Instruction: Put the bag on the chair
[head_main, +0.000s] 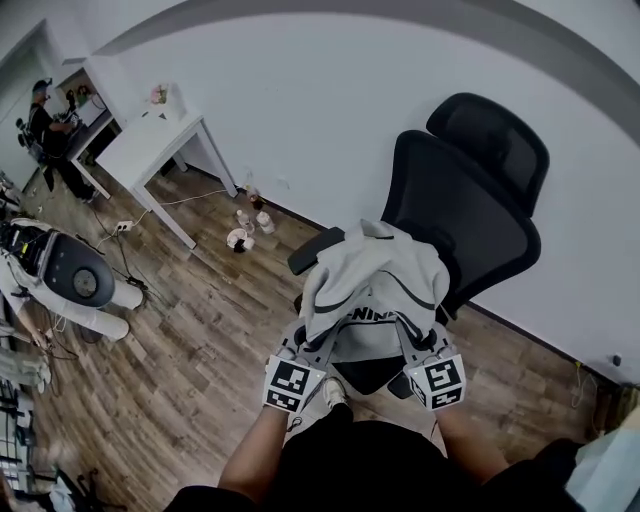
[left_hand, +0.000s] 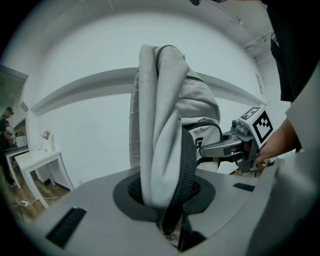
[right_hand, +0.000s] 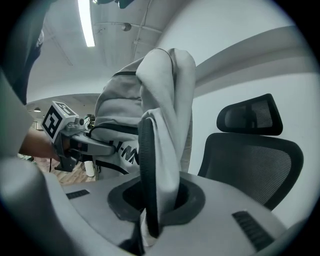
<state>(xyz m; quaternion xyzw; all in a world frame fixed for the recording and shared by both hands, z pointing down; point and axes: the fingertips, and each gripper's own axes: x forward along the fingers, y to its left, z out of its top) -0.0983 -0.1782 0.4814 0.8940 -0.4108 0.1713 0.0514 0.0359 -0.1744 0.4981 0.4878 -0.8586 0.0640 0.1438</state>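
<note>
One grey bag (head_main: 375, 285). One black office chair (head_main: 470, 190). Two grippers, the left gripper (head_main: 305, 342) and the right gripper (head_main: 415, 335), each with one marker cube. Two white tables, the nearer table (head_main: 150, 145) and the farther table (left_hand: 11, 153). One person (head_main: 50, 130) by the farther one. One white rounded machine (head_main: 75, 275) at the floor's left edge. Small containers (head_main: 242, 238) on the floor by the wall, perhaps three; they are too small to be sure.

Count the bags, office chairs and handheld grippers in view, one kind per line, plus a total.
grey backpack: 1
black office chair: 1
grippers: 2, the left gripper and the right gripper, each shut on a backpack strap
Total: 4
</note>
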